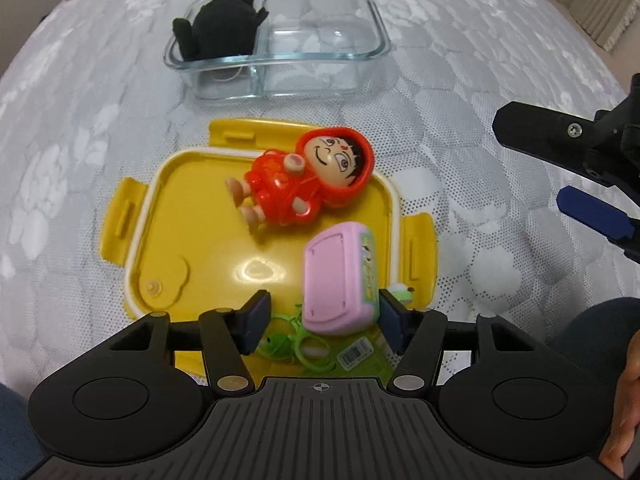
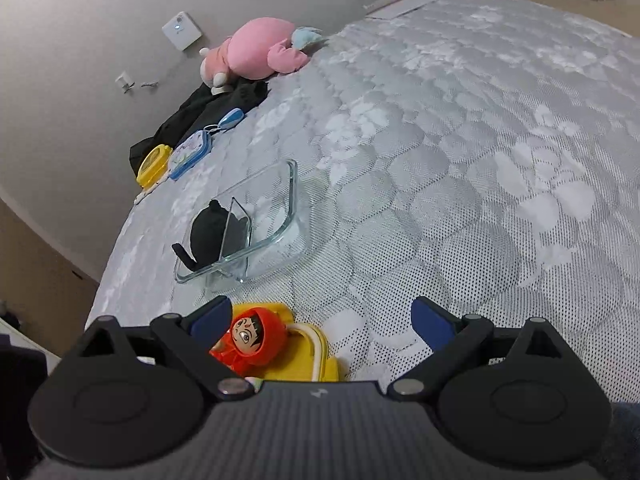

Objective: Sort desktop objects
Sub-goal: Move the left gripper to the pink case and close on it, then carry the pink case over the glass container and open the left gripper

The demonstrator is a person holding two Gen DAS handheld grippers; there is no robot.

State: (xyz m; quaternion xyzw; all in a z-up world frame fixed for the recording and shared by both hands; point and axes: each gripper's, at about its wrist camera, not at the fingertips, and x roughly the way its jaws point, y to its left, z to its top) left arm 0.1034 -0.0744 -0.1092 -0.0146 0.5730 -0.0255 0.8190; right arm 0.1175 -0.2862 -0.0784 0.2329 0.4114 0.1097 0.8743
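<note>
We see soft, even indoor light, glare on the yellow lid (image 1: 256, 268), and strong fisheye bending at edges.

The left gripper (image 1: 322, 322) hides the near edge of the yellow lid (image 1: 208, 240) and most of the green toy (image 1: 296, 344) lying there, whose kind cannot be told. In the right wrist view, the right gripper (image 2: 322, 322) covers the doll (image 2: 250, 340) below its head and nearly all the lid. At the mattress's (image 2: 440, 160) far-left edge, the blue case's (image 2: 188, 154) print is too small to read.
</note>
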